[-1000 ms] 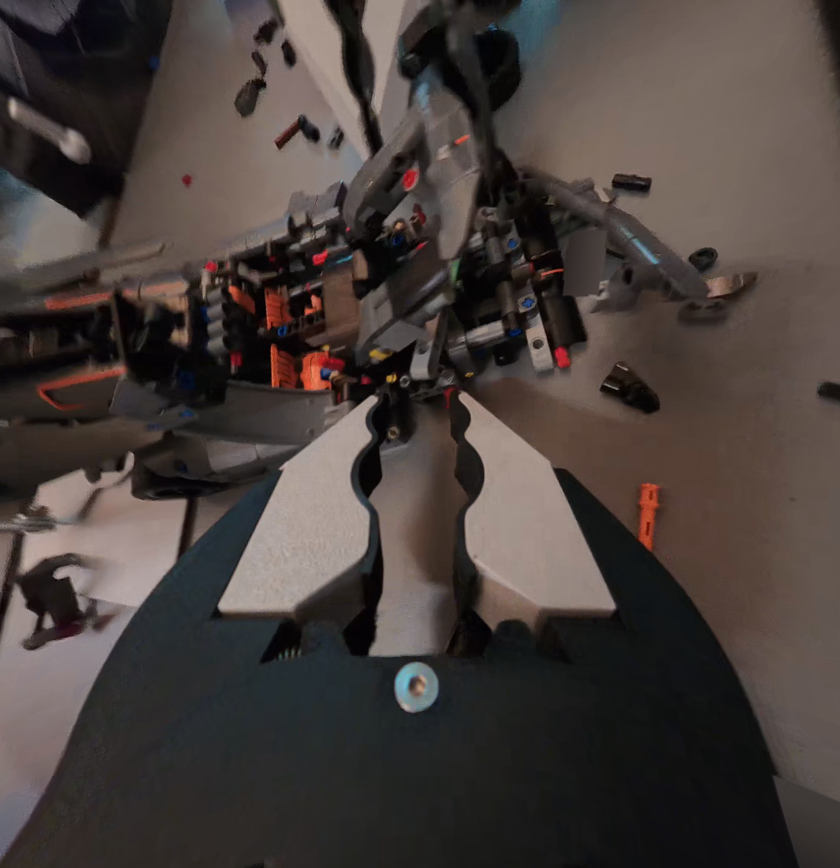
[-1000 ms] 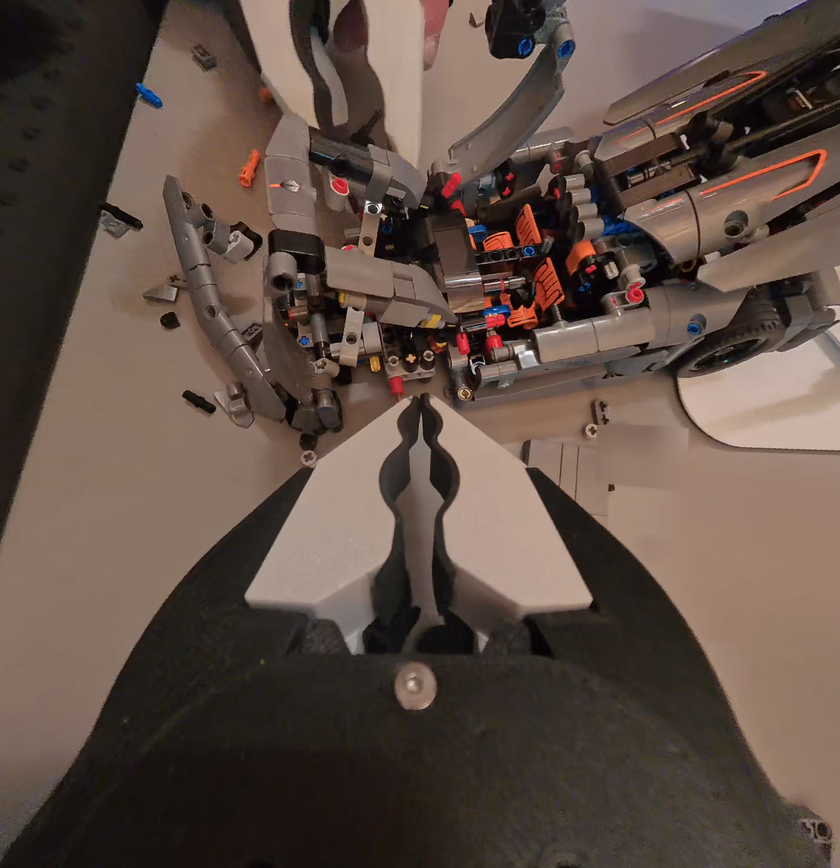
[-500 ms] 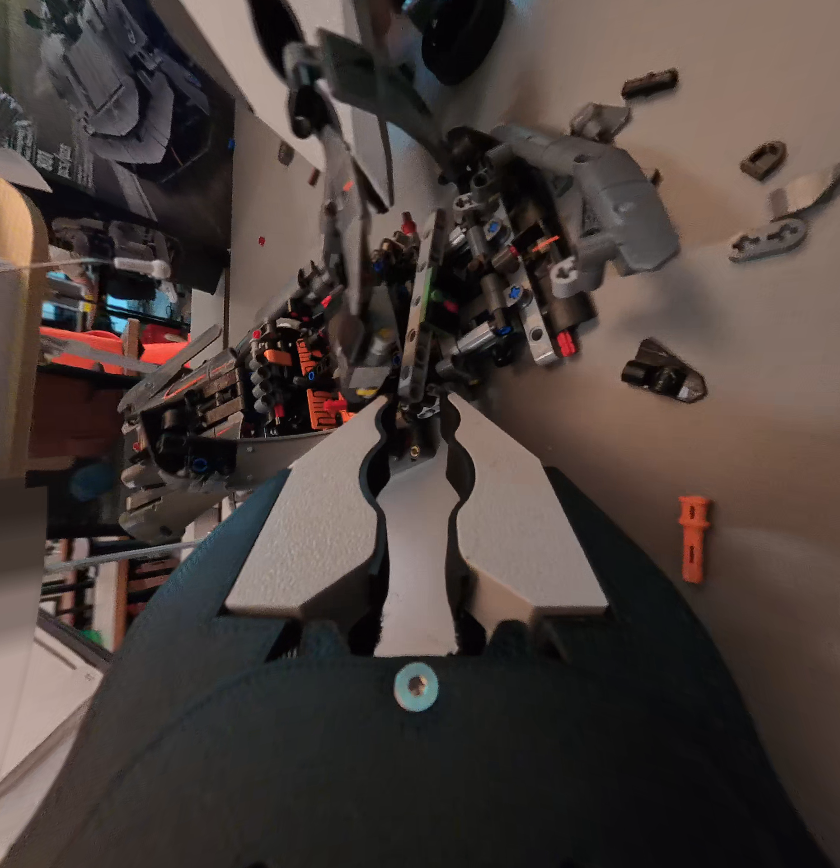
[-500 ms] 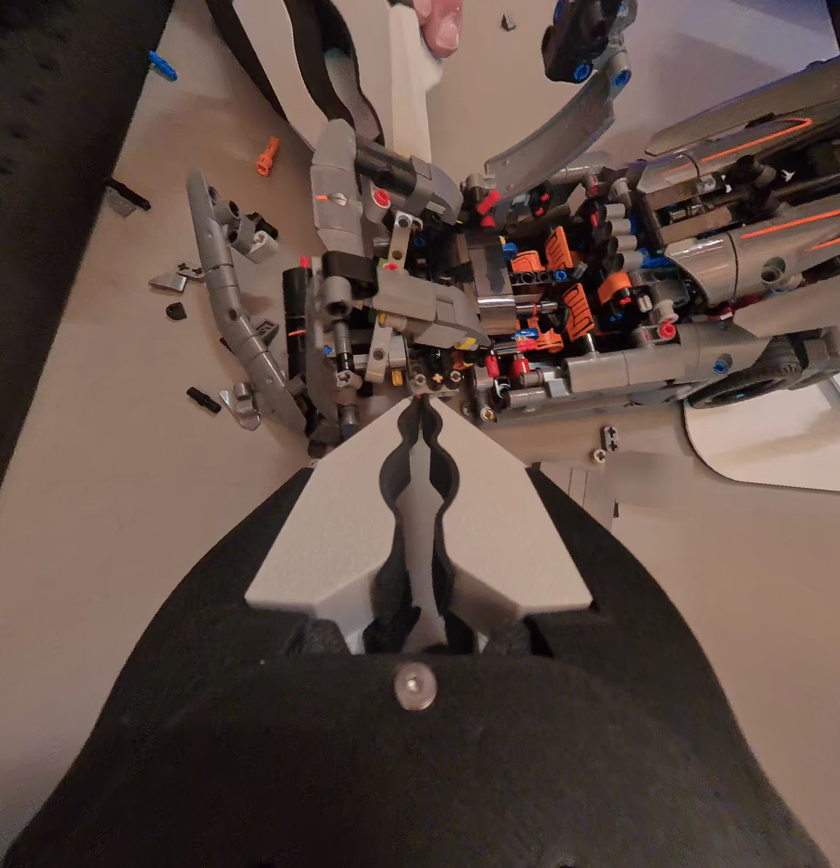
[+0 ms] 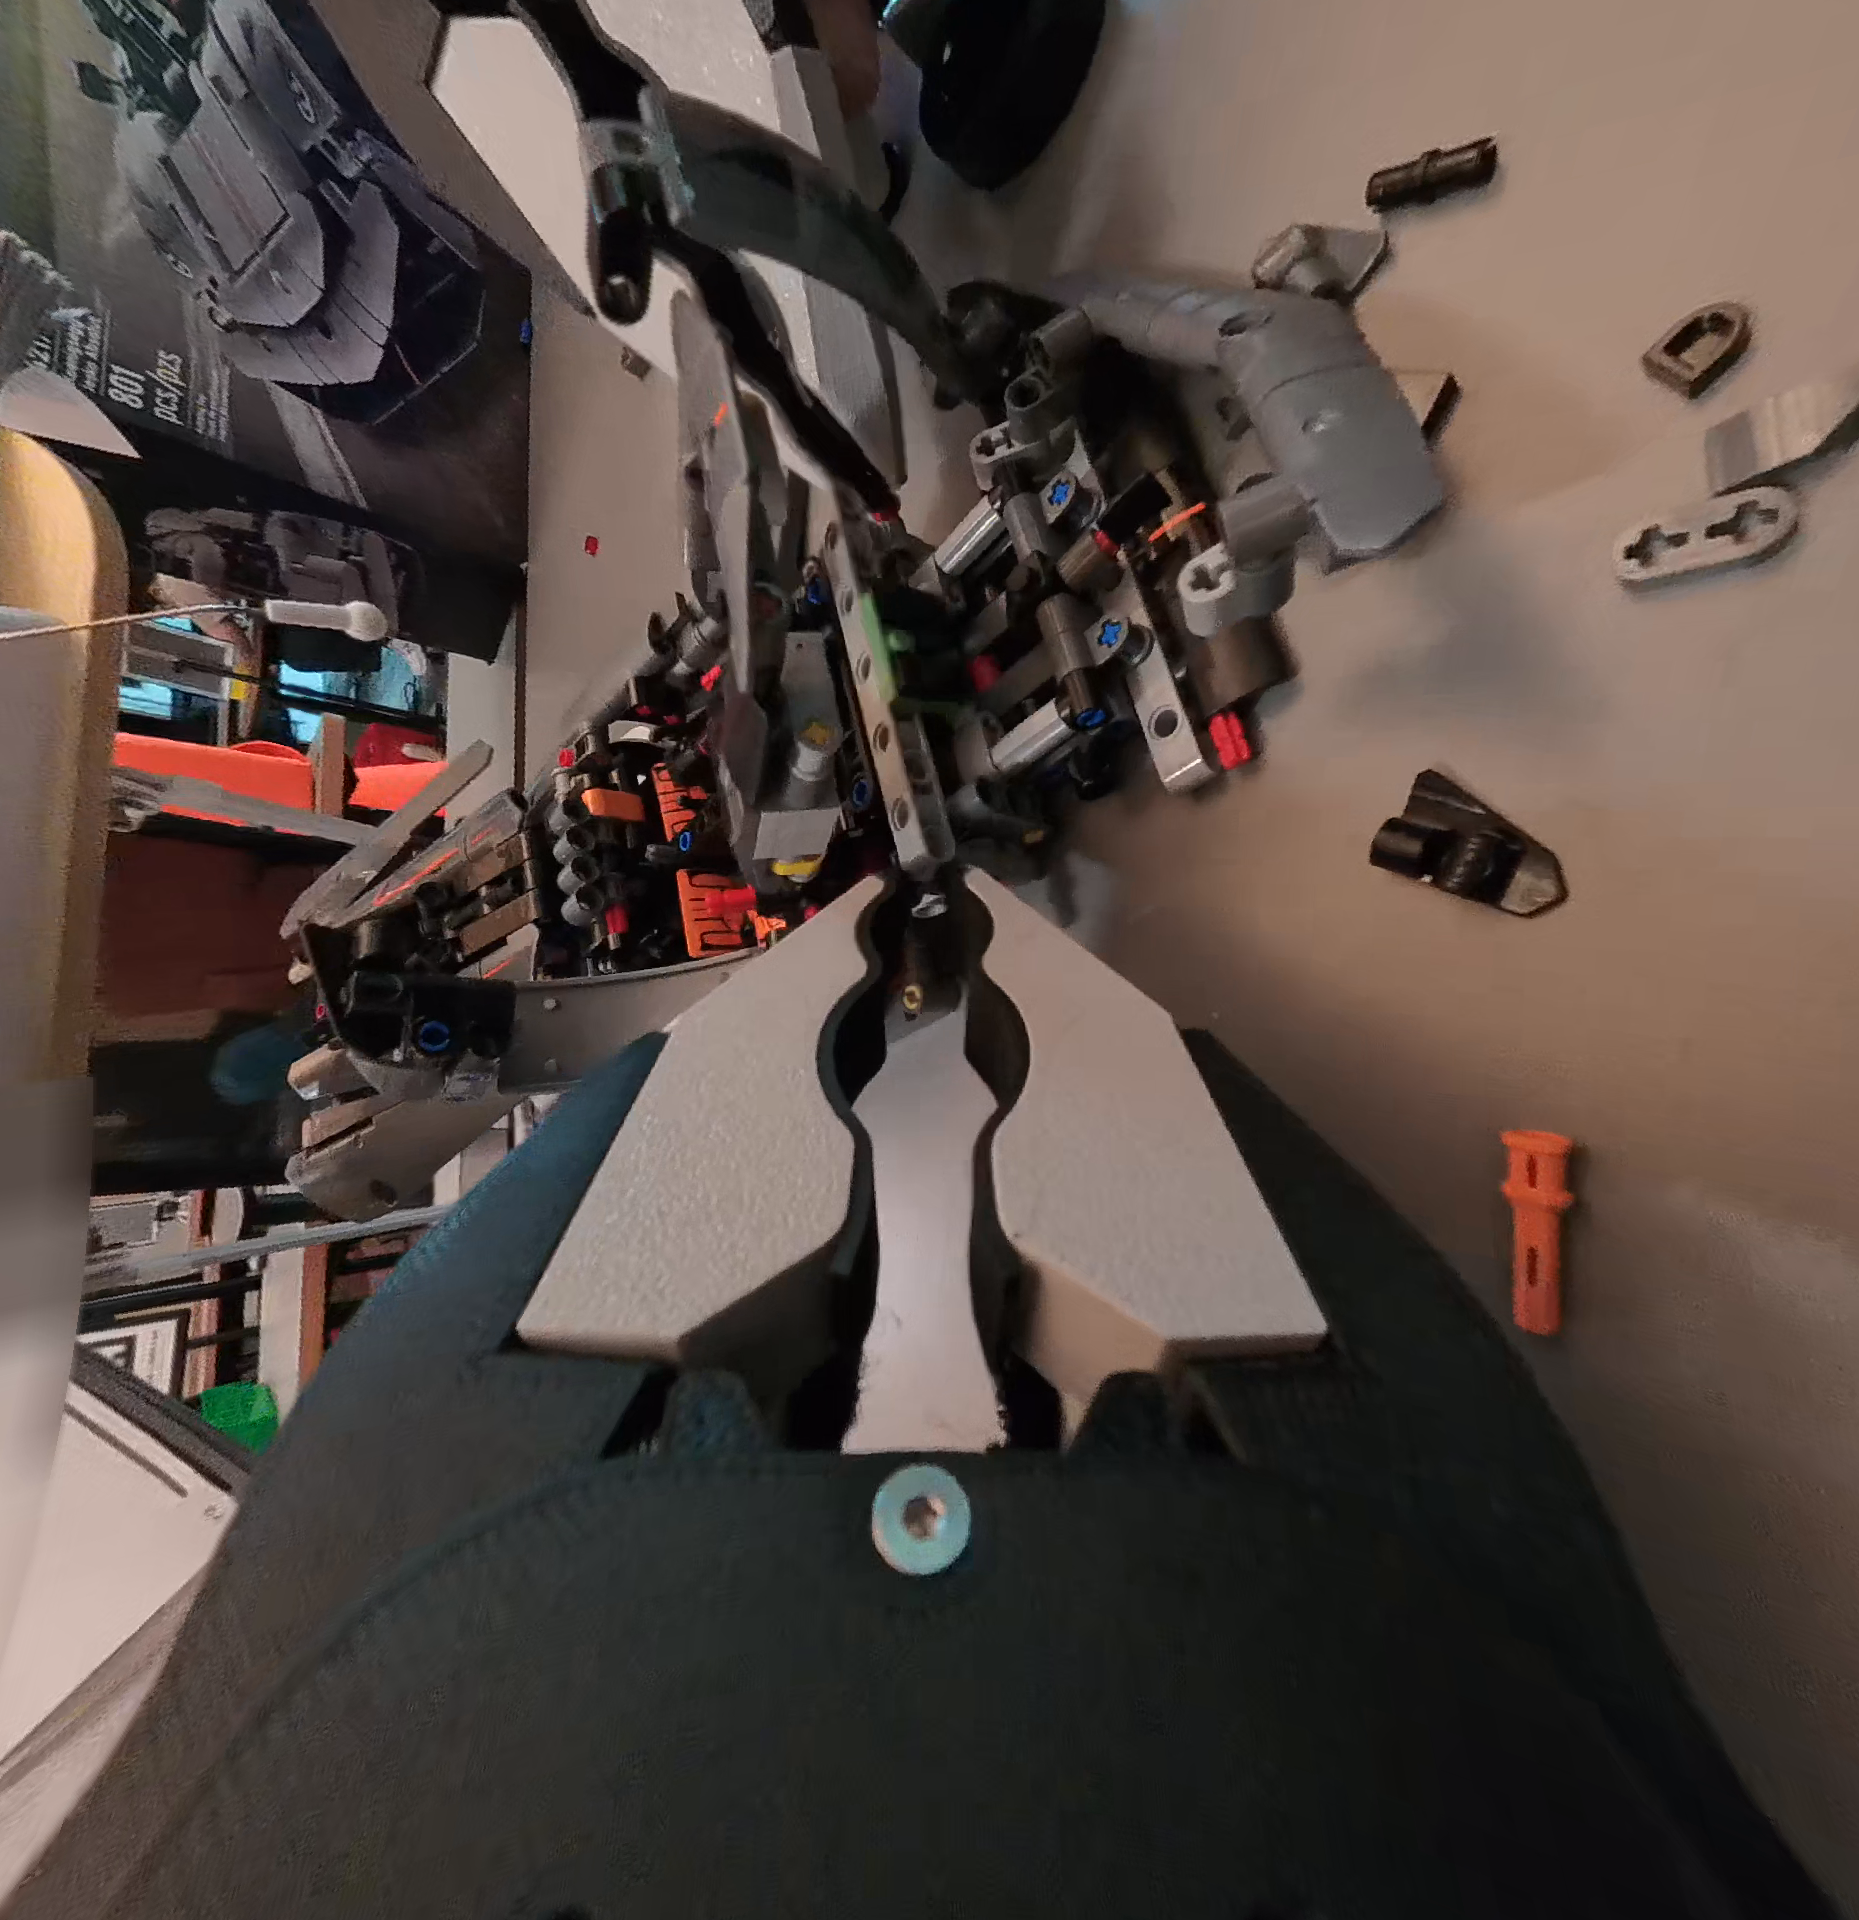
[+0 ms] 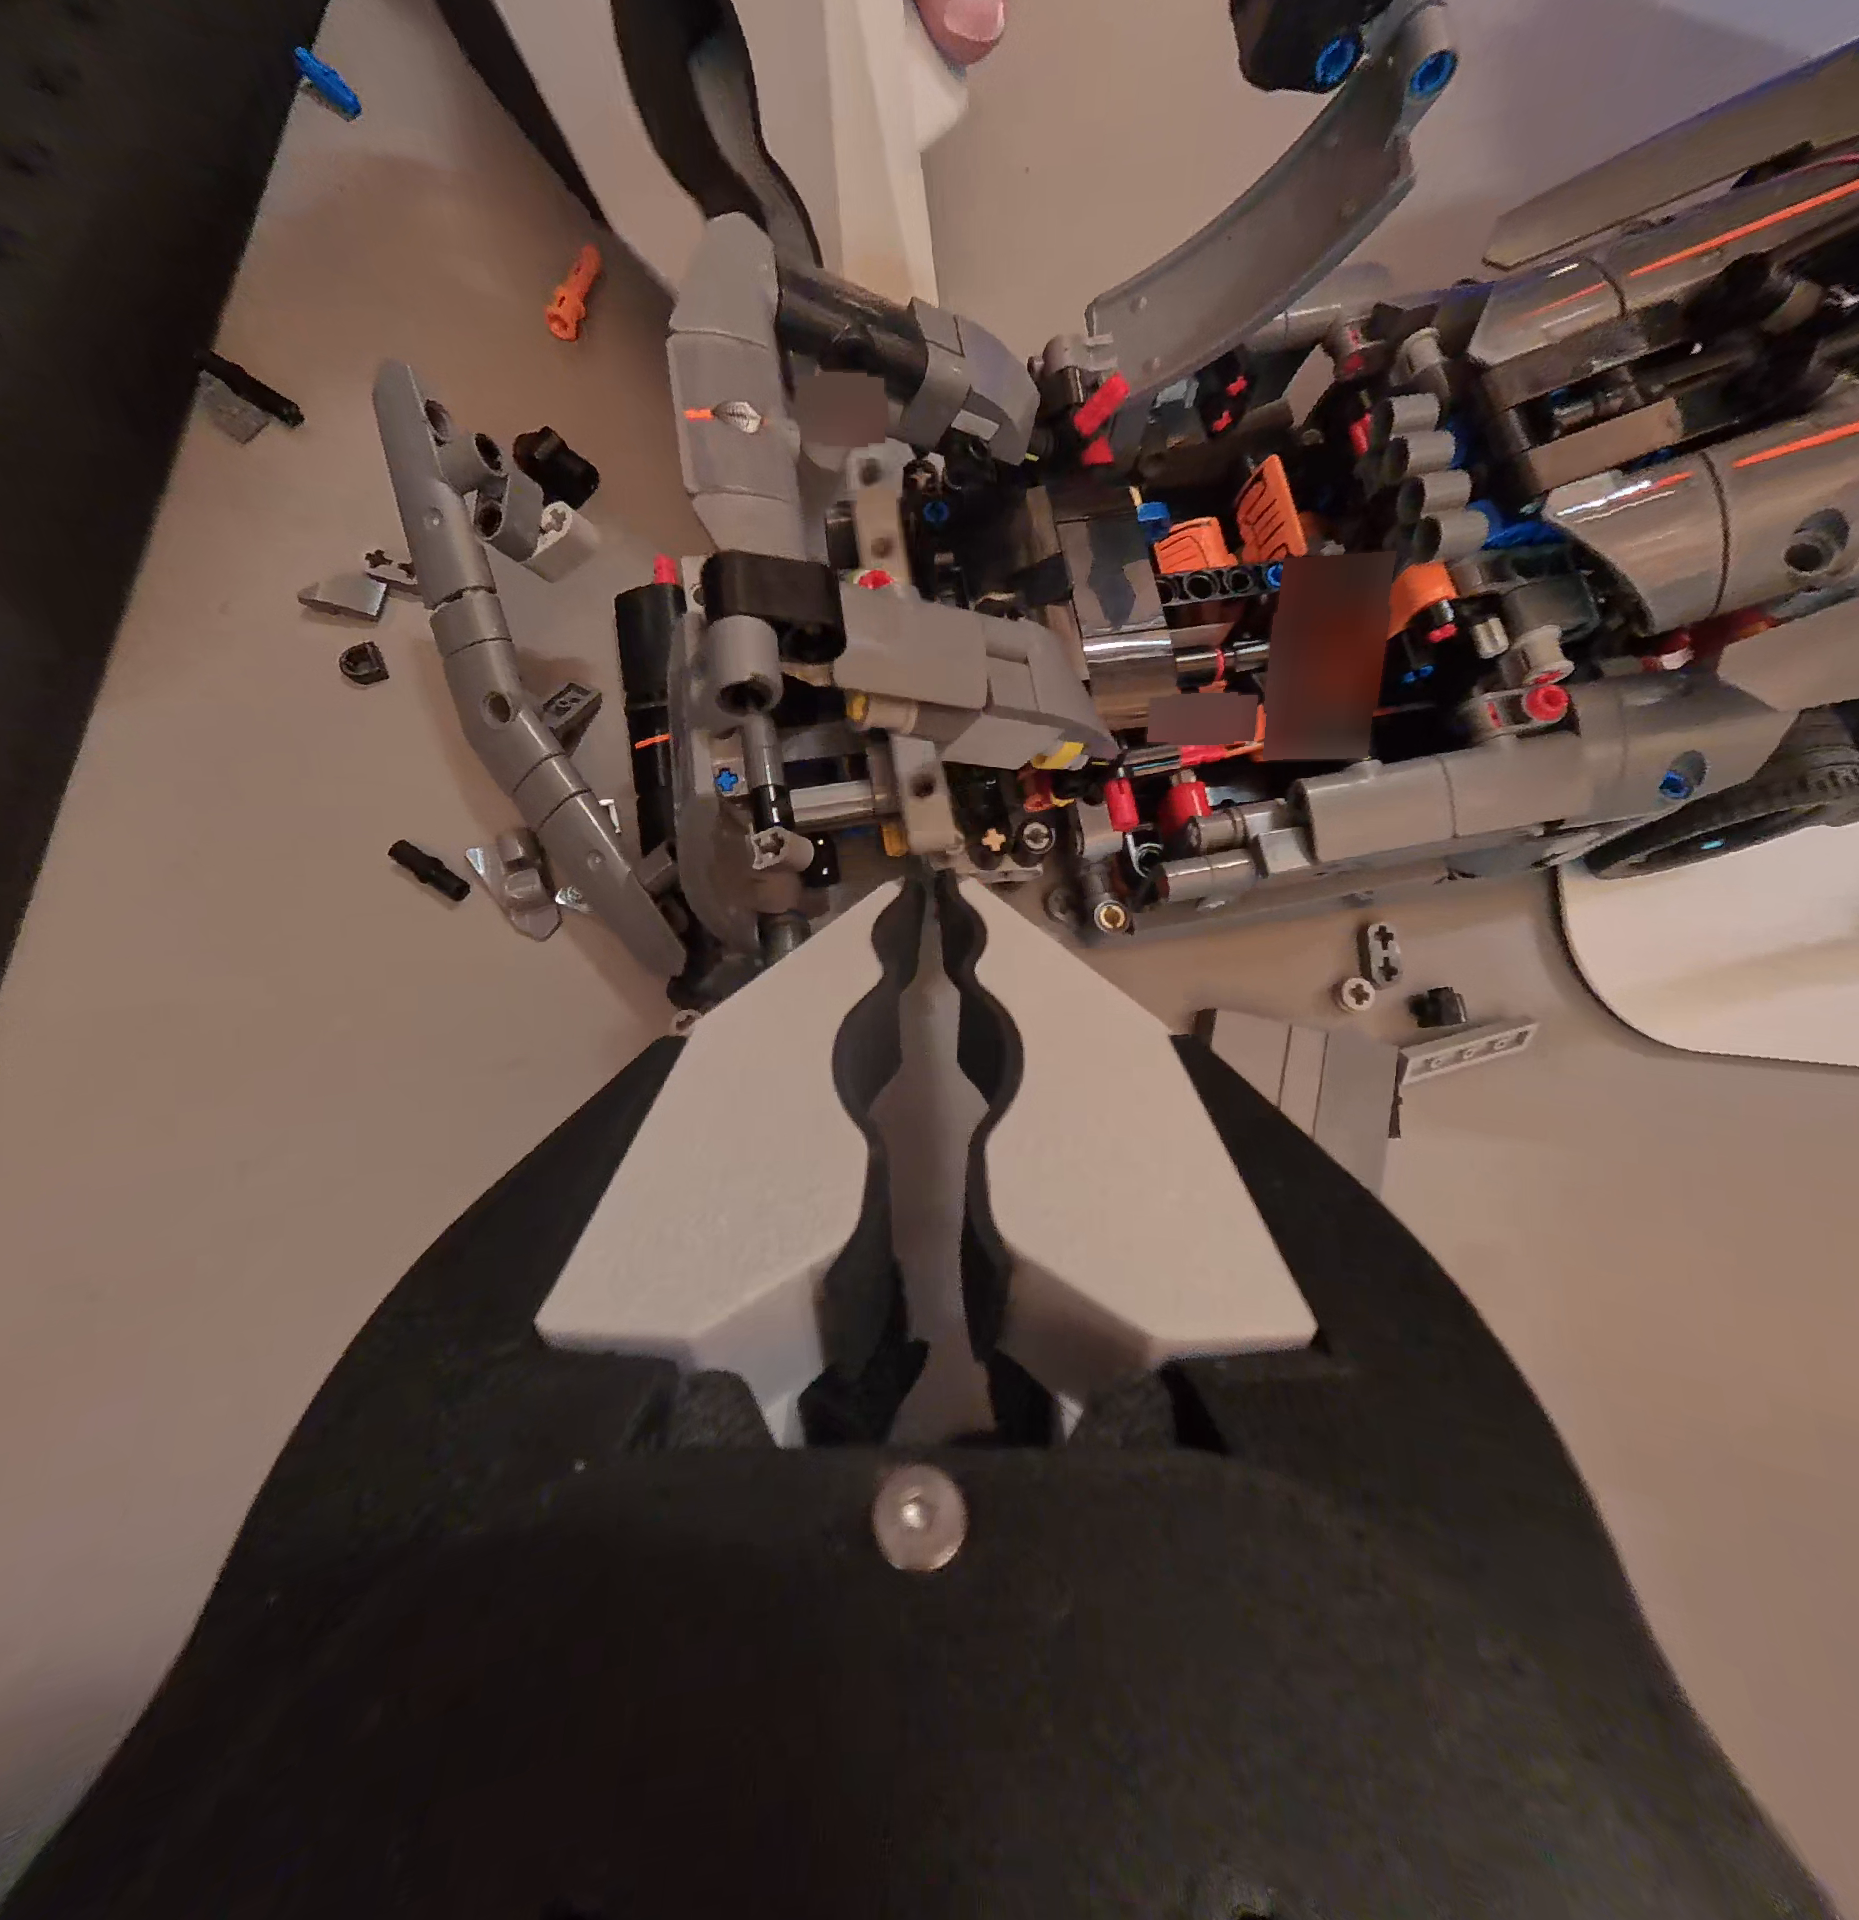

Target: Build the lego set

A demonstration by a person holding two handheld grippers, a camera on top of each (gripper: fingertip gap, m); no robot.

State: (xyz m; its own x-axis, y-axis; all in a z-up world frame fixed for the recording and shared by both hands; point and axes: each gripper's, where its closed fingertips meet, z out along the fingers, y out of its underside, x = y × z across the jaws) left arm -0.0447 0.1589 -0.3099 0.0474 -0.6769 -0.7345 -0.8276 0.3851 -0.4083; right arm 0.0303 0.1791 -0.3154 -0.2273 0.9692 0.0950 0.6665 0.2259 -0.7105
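Our left gripper's [image 5: 925, 914] fingers [image 5: 759, 1122] stand slightly spread around the near end of a grey holed beam [image 5: 889, 727] on the lego car [image 5: 634, 862]; whether they truly bite it we cannot tell. Our right gripper's [image 6: 930, 894] fingers [image 6: 779, 1132] are pressed almost together, tips right at the car's [image 6: 1164, 644] near side, and we cannot tell if anything sits between them.

What the next move turns on, we judge, is that beam: it runs straight away from the left fingers, in line with them, so the left gripper is the nearer one to steady or press it. The car's long axis lies crosswise to the right gripper, running off to the bench's [image 6: 229, 1039] right side.

Counted in the left wrist view: one orange pin [image 5: 1535, 1231] just right of the gripper, one black wedge piece [image 5: 1465, 847], one flat grey link [image 5: 1704, 535], one black pin [image 5: 1429, 171] toward the far edge. In the right wrist view: one curved grey panel strip [image 6: 499, 675] left of the car, apparently touching it at its near end.
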